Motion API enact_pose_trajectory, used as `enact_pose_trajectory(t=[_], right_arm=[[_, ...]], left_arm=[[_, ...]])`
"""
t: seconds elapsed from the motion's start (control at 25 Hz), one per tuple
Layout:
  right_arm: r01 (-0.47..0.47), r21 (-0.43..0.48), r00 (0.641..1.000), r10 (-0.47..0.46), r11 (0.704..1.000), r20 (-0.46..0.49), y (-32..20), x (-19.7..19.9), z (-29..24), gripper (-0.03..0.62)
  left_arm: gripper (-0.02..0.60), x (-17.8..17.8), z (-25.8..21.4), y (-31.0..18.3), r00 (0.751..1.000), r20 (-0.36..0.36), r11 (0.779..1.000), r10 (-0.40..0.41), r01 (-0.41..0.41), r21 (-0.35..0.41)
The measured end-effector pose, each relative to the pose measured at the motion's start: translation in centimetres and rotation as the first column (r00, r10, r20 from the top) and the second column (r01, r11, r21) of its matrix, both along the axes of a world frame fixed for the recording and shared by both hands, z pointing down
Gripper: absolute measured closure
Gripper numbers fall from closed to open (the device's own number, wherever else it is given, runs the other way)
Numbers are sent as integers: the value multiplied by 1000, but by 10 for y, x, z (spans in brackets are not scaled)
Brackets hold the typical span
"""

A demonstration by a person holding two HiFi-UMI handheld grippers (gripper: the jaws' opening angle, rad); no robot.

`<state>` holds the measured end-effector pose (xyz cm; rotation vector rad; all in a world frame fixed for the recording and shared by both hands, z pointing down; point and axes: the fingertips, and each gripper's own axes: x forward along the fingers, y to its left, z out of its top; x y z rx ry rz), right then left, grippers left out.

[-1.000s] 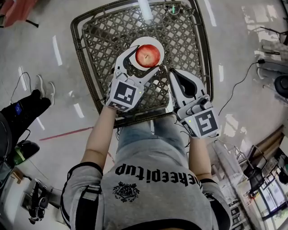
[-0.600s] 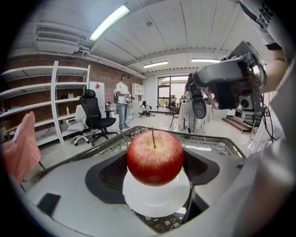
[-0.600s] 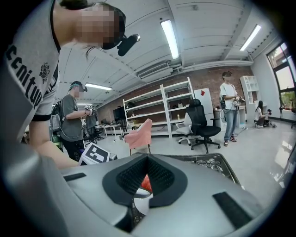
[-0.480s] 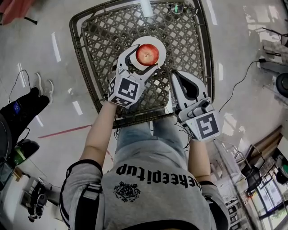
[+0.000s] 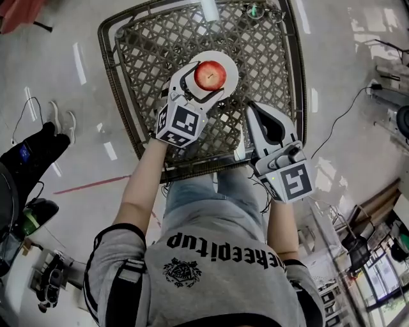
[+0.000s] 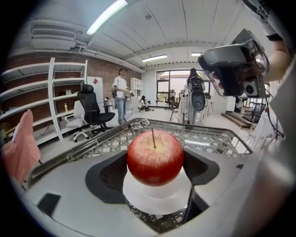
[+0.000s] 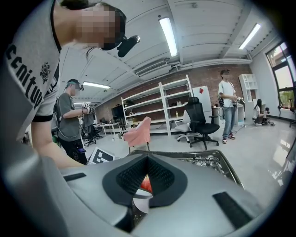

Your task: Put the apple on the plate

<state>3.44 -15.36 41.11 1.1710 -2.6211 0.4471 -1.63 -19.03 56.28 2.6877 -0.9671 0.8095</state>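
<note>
A red apple (image 5: 209, 75) stands at the middle of a small white plate (image 5: 230, 62) on the woven lattice table (image 5: 262, 57). My left gripper (image 5: 205, 79) reaches in from the near left and is shut on the apple, one pad on each side. In the left gripper view the apple (image 6: 155, 157) stands stem up, its underside at the plate (image 6: 157, 202). My right gripper (image 5: 253, 110) hovers over the table's near right part, shut and holding nothing. Between its pads (image 7: 159, 178) a sliver of the apple (image 7: 145, 184) shows.
A pair of glasses (image 5: 259, 11) lies at the table's far edge. The table's raised rim (image 5: 108, 64) runs round the lattice. Beyond it are a black office chair (image 6: 92, 111), wall shelves (image 6: 41, 92), standing people (image 6: 121, 92) and a pink cloth (image 7: 138, 132) over a chair.
My left gripper has sunk and edged forward with the apple over the plate. The right gripper has stayed about where it was.
</note>
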Motion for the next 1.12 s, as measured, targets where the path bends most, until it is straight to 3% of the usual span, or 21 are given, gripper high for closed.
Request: enact_pose_trajectory(t=[1.12], right_arm=[[-9,-34,1000,8,999,-18,3,6,9,592]], left_arm=[[183,5,30,3,997,71,999,39,-37,-29]])
